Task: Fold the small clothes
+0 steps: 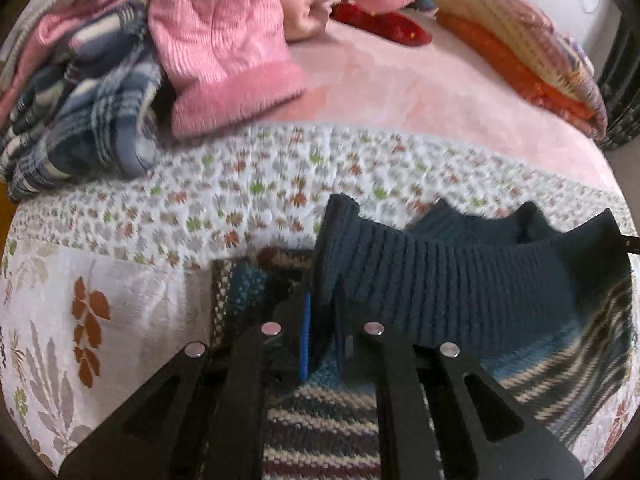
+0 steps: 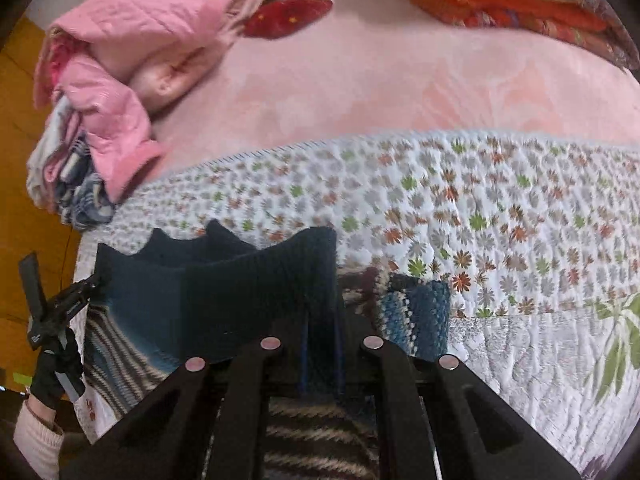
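Fingers of both grippers pinch the striped sweater's navy ribbed hem.

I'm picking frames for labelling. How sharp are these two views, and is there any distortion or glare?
Left wrist view: motion blur smears the pink jacket and quilt; the left gripper and sweater look sharper. Right wrist view: quilt slightly soft. Both: strong fisheye curvature, dark corners, soft even light, no harsh glare.
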Available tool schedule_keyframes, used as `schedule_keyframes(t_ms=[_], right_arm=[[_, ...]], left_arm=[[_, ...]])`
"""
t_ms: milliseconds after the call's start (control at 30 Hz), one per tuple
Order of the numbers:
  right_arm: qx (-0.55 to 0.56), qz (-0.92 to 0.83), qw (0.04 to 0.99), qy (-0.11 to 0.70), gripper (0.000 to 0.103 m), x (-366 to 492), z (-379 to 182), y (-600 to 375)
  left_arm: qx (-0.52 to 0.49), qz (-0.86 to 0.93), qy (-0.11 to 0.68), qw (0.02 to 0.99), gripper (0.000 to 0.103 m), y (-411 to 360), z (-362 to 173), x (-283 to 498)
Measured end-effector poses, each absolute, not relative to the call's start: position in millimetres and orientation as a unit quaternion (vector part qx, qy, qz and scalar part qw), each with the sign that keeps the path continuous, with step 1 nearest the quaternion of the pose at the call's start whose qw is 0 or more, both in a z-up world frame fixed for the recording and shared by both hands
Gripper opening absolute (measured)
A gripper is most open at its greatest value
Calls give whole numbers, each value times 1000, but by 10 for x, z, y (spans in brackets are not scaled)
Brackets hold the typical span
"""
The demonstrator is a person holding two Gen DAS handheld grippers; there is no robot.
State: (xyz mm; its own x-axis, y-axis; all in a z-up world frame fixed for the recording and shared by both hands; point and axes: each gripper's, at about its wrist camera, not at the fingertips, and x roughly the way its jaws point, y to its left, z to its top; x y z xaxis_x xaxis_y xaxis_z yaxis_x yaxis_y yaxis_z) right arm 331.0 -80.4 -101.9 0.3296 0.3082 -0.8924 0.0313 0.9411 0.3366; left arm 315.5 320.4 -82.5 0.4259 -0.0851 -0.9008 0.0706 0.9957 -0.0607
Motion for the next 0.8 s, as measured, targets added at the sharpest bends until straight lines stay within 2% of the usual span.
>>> schedule_keyframes(t_ms=[200, 267, 333, 433, 533, 600, 667, 733, 800], right_arm=[[140, 66, 794, 588, 13, 3333, -1280, -810], [152, 62, 794, 586, 14, 3317, -1288, -834], [166, 58, 791, 586, 22, 3284, -1243, -884], [157, 41, 800, 578, 28, 3149, -1025, -1000], [161, 35, 805, 570, 36, 2928, -749, -1155], [174, 42, 804, 567, 37, 2723, -582, -1263], [177, 49, 802, 569, 43, 2456, -451, -1319], [172, 49, 798, 576, 53, 2217, -388, -1333], [170, 60, 794, 580, 54, 1947, -376, -1328]], left_arm=[[-21, -34, 541, 840, 14, 3244, -933, 3158], [-33, -29, 546, 837, 21, 3292, -921, 3136], [-47, -24, 550, 833, 27, 3355, -863, 3095], [-61, -1, 548, 834, 41, 3485, -676, 2927], [-63, 4, 538, 841, 49, 3558, -430, 2702], [-69, -1, 538, 840, 50, 3584, -286, 2537], [-73, -12, 546, 835, 56, 3565, -140, 2318], [-76, -28, 552, 830, 62, 3518, -11, 2084], [-77, -45, 558, 825, 66, 3448, 67, 1835]])
